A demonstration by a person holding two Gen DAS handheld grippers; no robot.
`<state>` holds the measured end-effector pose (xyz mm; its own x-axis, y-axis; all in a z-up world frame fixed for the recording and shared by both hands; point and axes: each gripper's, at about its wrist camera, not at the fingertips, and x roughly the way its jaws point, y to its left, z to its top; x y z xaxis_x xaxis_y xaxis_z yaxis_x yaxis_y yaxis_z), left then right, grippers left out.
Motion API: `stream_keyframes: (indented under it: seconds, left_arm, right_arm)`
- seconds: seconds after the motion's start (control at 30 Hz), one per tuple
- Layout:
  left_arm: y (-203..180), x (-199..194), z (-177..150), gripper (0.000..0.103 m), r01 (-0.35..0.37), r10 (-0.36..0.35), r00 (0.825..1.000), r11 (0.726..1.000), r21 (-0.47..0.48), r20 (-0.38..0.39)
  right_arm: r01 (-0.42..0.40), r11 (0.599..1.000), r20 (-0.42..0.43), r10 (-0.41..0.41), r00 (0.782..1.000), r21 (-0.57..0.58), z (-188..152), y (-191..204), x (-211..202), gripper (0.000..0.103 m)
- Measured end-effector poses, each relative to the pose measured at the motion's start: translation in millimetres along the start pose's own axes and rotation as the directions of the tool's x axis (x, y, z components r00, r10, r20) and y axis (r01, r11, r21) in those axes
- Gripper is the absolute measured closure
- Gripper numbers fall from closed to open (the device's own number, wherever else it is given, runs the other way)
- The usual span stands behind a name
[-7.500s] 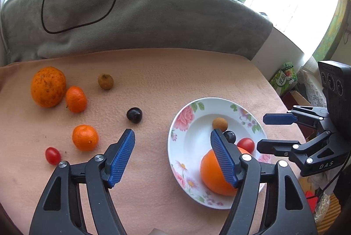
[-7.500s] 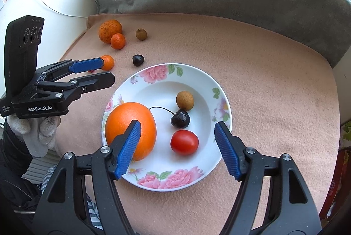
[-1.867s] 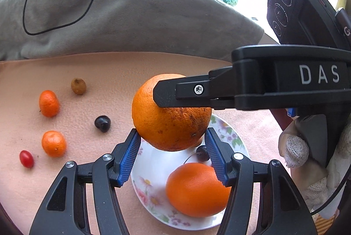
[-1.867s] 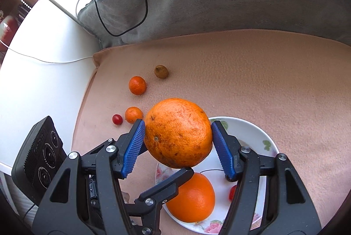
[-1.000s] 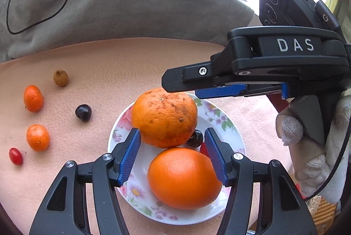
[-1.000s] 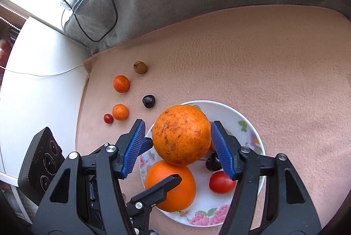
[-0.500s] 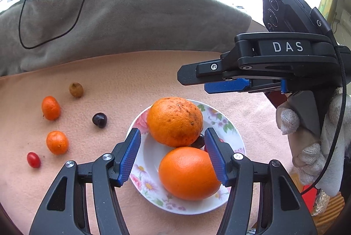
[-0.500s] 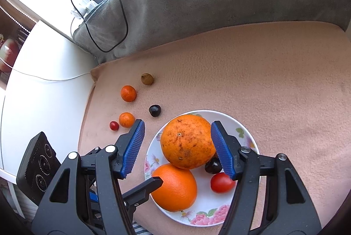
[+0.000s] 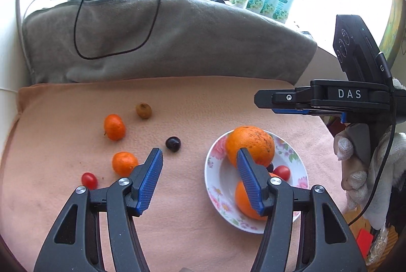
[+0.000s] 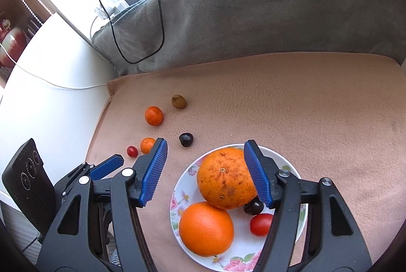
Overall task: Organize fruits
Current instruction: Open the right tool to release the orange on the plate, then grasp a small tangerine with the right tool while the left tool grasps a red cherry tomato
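Left wrist view: the left gripper stands partly open over the peach cloth with nothing between its blue pads. To its right sits the floral plate, carrying a speckled orange at the far side, a smooth orange at the near side, a cherry tomato and a dark cherry, mostly hidden. Left of the plate, loose on the cloth, lie a dark cherry, two mandarins, a brown longan and a red cherry tomato. The right gripper hangs at the right, above the plate, held by a gloved hand; its opening cannot be read here.

Right wrist view: the right gripper is partly open and holds nothing; the speckled orange rests on the plate, partly behind the right-hand pad. Near it lie the smooth orange, a cherry and a tomato. The loose fruits lie far left on the cloth.
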<state>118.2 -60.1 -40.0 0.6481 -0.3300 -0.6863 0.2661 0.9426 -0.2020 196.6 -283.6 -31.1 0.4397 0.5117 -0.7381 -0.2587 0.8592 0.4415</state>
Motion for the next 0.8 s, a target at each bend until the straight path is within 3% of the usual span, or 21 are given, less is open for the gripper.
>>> stream_keyframes:
  seconds: [0.2, 0.33, 0.5, 0.8]
  left_arm:
    - [36, -25, -3, 0.043, -0.068, 0.07, 0.997, 0.997, -0.049, 0.045]
    - [59, -37, -10, 0.043, -0.117, 0.12, 0.991, 0.992, -0.055, 0.062]
    - [91, -43, -26, 0.043, -0.159, 0.163, 0.985, 0.984, -0.082, 0.051]
    - [128, -33, -50, 0.043, -0.17, 0.172, 0.985, 0.975, -0.141, 0.005]
  right_arm:
    - [-0.031, 0.999, 0.023, 0.032, 0.999, -0.039, 1, 21, 6, 0.037]
    - [-0.004, 0.994, 0.021, 0.006, 1.0, -0.11, 2, 38, 12, 0.021]
    - [0.02, 0.984, -0.015, -0.023, 1.0, -0.175, 4, 52, 22, 0.021]
    - [-0.03, 0.988, -0.077, 0.019, 0.997, -0.149, 11, 60, 49, 0.021]
